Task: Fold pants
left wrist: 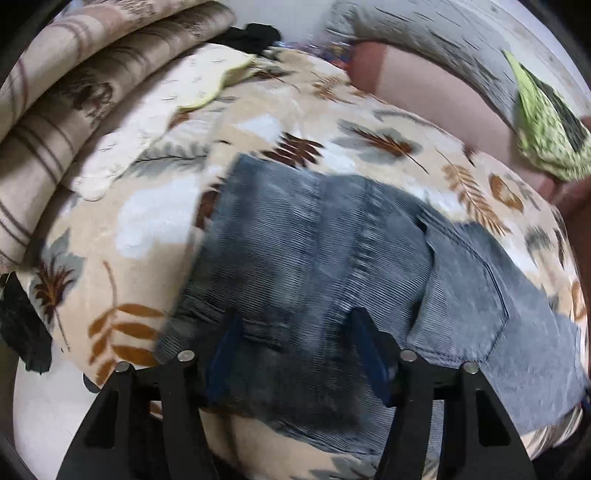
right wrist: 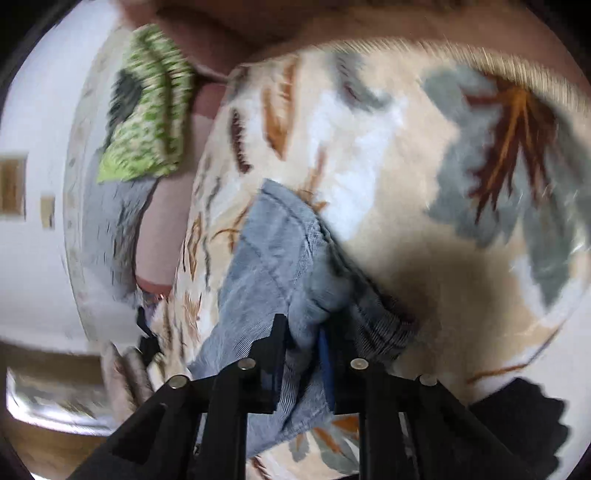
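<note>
Grey-blue denim pants (left wrist: 314, 240) lie folded over on a leaf-print blanket (left wrist: 147, 221), with a back pocket showing at the right. My left gripper (left wrist: 295, 317) hangs low over the near edge of the pants. Its jaws stand wide apart and straddle the denim without pinching it. In the right wrist view the pants (right wrist: 273, 240) bunch up at a seamed edge. My right gripper (right wrist: 303, 328) is shut on that fold of denim, and the cloth is squeezed between its two fingers. The blanket (right wrist: 388, 147) spreads behind it.
A green patterned cloth (left wrist: 543, 136) lies at the far right on a pink sheet (left wrist: 424, 85). A cream cloth (left wrist: 159, 122) and a striped brown blanket (left wrist: 55, 110) sit at the left. Dark garments (left wrist: 255, 35) lie at the back and at the left edge (left wrist: 22, 332).
</note>
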`<state>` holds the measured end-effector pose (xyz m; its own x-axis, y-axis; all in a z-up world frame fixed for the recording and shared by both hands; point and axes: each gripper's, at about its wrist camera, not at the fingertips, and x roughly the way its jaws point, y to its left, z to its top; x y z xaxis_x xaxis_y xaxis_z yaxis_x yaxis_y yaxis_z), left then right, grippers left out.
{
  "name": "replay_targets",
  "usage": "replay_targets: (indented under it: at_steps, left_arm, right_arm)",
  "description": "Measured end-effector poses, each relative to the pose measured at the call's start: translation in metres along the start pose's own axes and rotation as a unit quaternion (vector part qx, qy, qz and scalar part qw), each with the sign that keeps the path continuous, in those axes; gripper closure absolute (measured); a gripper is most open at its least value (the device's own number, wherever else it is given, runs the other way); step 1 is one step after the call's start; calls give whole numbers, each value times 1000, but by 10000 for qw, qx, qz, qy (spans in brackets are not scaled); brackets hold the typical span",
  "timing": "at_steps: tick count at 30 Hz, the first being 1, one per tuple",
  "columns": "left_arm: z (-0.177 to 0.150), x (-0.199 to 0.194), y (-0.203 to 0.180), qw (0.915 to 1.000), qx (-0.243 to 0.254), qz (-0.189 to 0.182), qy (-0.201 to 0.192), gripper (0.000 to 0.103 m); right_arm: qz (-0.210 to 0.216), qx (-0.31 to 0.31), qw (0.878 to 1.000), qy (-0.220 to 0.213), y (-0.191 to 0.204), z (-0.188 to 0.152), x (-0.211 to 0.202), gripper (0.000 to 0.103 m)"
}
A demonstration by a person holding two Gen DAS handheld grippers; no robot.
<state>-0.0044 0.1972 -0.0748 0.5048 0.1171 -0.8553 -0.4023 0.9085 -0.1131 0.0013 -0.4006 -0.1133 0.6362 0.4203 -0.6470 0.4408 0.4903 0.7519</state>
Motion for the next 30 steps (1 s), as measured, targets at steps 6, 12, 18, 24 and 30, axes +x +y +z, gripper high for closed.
replay_targets:
  at_steps: [6,12,18,24,30]
  left_arm:
    - [1,-12,6,9999,-100,-38,49,43]
    - [1,-58,-27,9943,547,-244,-884,22]
    - [-10,6,-28,9952,740,639,85,21]
    - [-7,-14,0,9992,180,323,-132,19]
    - [-22,-33,26,9944,-999,-340,-39,19]
  right_arm:
    - [-441,-104,9984,339,-22,-2,4,82]
    - [-168,-521,9973,-496,19,-2,-50,43]
    - [481,-275,9984,-116,21,4,-11,32]
    - [103,295,9995,90,-10,-7,0,31]
    - [210,579,9981,64,-19,-11,-1,31]
